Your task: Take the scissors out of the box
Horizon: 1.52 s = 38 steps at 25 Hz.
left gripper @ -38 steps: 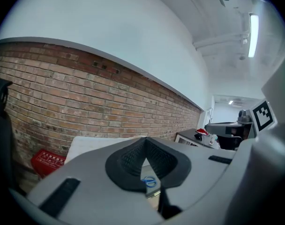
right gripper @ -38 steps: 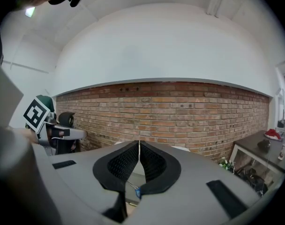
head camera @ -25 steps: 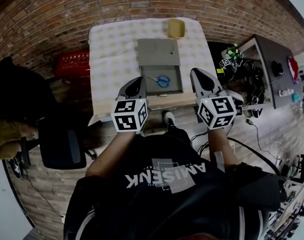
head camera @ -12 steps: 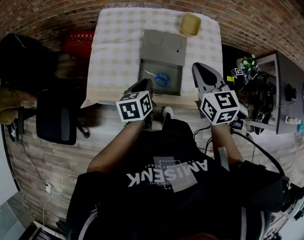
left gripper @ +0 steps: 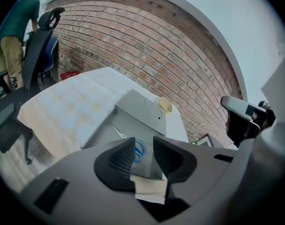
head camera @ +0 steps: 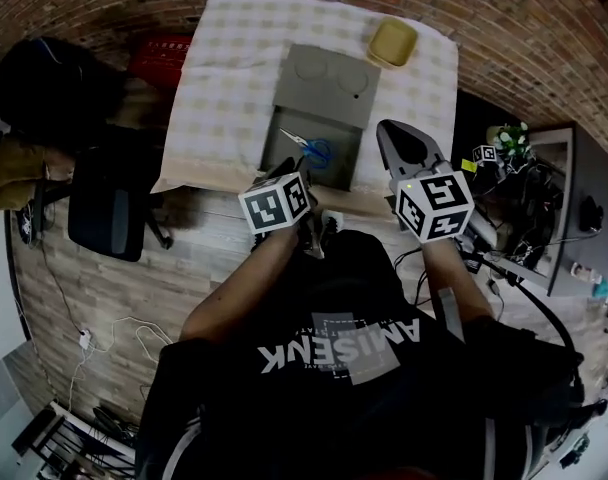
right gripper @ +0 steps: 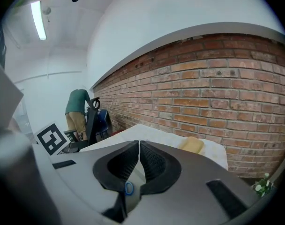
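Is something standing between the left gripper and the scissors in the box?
Nothing visible does. The lid is folded back and the scissors lie uncovered in the box. The left gripper, its jaws just opening with nothing between them, is at the box's near edge.

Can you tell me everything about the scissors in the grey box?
The scissors are small, with two bright blue loop handles that look like plastic and thin silvery blades that look like metal. The blades seem to be shut together into one point. They lie flat on the floor of the open grey box. In the head view the handles sit toward the box's right side and the tip points left and a little away. Only the box floor touches them; nothing grips them.
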{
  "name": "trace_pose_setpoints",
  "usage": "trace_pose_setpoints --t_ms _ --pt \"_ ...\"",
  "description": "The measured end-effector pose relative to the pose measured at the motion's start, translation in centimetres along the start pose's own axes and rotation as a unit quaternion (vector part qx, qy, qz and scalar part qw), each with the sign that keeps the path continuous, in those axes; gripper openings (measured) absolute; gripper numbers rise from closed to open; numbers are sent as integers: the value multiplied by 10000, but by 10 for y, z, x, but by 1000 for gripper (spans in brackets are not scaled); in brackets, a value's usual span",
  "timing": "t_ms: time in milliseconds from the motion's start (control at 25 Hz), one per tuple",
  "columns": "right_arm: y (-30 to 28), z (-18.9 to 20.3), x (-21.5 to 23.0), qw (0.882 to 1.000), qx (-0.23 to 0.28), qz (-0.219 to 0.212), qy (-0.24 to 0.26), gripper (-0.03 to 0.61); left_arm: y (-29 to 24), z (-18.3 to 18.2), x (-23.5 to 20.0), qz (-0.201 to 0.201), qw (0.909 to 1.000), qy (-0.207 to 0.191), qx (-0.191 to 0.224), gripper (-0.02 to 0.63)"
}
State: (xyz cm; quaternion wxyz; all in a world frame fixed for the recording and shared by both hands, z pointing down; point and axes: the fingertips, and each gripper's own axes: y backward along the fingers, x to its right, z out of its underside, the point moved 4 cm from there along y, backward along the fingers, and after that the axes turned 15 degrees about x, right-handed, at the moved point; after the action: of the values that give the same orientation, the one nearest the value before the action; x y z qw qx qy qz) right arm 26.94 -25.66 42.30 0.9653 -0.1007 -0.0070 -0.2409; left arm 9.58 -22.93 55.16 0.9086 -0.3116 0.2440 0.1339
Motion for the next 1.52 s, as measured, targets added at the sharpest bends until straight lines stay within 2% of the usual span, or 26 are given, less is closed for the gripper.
trace_pose_setpoints --t_ms 280,400,640,920,1040,1360,1520 --pt "-16 13 16 9992 -108 -364 -89 41 -26 17 10 -326 9993 170 48 147" --pt "-20 14 22 9986 -95 -506 -101 41 -35 23 4 -617 9976 282 121 149" --pt "-33 25 41 9968 -231 -754 -128 41 -56 43 0 -1150 9909 684 -133 153" --pt "-52 45 56 9933 -399 -1065 -219 41 -79 63 -3 -1554 9814 1069 -351 155" --pt "-56 50 64 9924 -423 -1106 -327 41 -86 69 -5 -1687 9760 1291 -481 156" --pt "-58 50 89 9923 -375 -1064 -507 41 -106 73 -2 -1955 9689 1383 -618 156" --pt "-55 52 102 9925 -356 -1001 -599 41 -114 77 -5 -2187 9626 1461 -656 156"
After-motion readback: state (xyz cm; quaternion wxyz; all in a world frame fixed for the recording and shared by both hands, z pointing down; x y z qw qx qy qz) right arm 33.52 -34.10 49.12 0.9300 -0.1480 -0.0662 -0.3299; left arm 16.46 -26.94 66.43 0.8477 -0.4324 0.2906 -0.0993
